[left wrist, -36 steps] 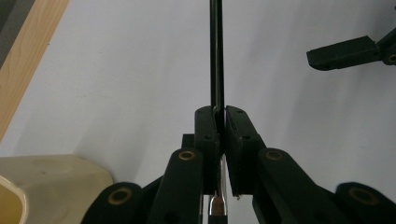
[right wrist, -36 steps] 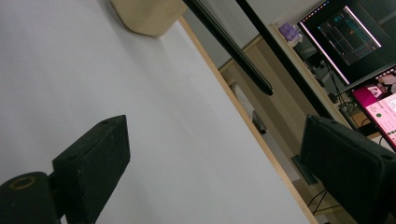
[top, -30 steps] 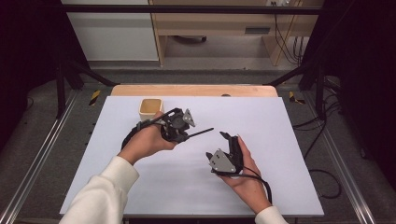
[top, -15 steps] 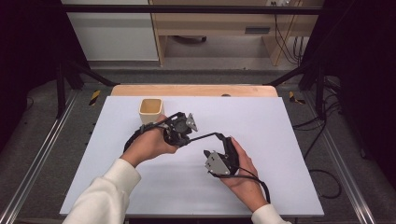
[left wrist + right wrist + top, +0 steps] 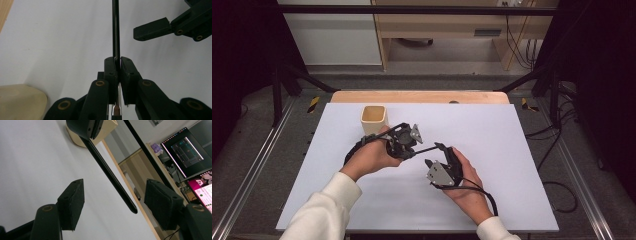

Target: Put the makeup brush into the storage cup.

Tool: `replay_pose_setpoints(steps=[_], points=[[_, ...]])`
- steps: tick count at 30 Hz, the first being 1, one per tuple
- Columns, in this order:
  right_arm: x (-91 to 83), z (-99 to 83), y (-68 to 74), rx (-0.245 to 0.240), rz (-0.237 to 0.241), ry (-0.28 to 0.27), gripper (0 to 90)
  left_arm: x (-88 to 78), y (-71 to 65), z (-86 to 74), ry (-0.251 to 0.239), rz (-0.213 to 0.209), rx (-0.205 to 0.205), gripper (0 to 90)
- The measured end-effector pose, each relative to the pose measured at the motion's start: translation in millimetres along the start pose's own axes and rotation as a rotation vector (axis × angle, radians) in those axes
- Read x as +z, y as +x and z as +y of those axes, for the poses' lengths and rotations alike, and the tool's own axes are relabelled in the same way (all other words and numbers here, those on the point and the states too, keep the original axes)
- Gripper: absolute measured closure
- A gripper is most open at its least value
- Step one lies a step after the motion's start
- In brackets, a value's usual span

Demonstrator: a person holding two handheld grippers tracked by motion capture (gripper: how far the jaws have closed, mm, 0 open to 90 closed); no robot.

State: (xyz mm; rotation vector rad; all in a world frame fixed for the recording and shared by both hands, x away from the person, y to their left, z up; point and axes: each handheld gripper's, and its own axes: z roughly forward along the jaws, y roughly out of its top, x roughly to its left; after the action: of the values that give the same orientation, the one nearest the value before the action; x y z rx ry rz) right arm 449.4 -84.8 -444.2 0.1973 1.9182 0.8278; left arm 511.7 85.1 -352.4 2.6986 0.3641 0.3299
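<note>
High view: the left gripper [image 5: 408, 146] is clamping a thin black pen [image 5: 426, 148] above the white table [image 5: 512, 150], near the beige cup [image 5: 374, 119]. The pen's free tip is reaching between the spread, empty jaws of the right gripper [image 5: 113, 207], touching neither pad.

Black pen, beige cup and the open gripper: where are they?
black pen [image 5: 110, 178], right gripper view, middle of its shaft.
beige cup [image 5: 374, 120], high view, its front wall.
right gripper [image 5: 113, 206], right gripper view, gap between its open jaws.
</note>
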Motion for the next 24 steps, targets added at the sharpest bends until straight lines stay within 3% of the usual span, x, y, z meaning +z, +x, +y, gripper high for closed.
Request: replay_pose_setpoints(steps=[4, 9, 24], points=[[2.0, 3.6, 2.0, 0.006, 0.003, -0.016, 35.8, -0.2, -0.6, 0.4, -0.002, -0.004, 0.003, 83.9], [2.9, 5.6, 0.9, -0.031, 0.008, -0.007, 38.6, -1.4, -1.4, 0.9, 0.005, -0.007, 0.015, 83.9], [5.0, 8.7, 4.4, -0.052, 0.025, -0.014, 44.9, -2.7, -3.6, -0.9, -0.002, -0.024, 0.015, 83.9]])
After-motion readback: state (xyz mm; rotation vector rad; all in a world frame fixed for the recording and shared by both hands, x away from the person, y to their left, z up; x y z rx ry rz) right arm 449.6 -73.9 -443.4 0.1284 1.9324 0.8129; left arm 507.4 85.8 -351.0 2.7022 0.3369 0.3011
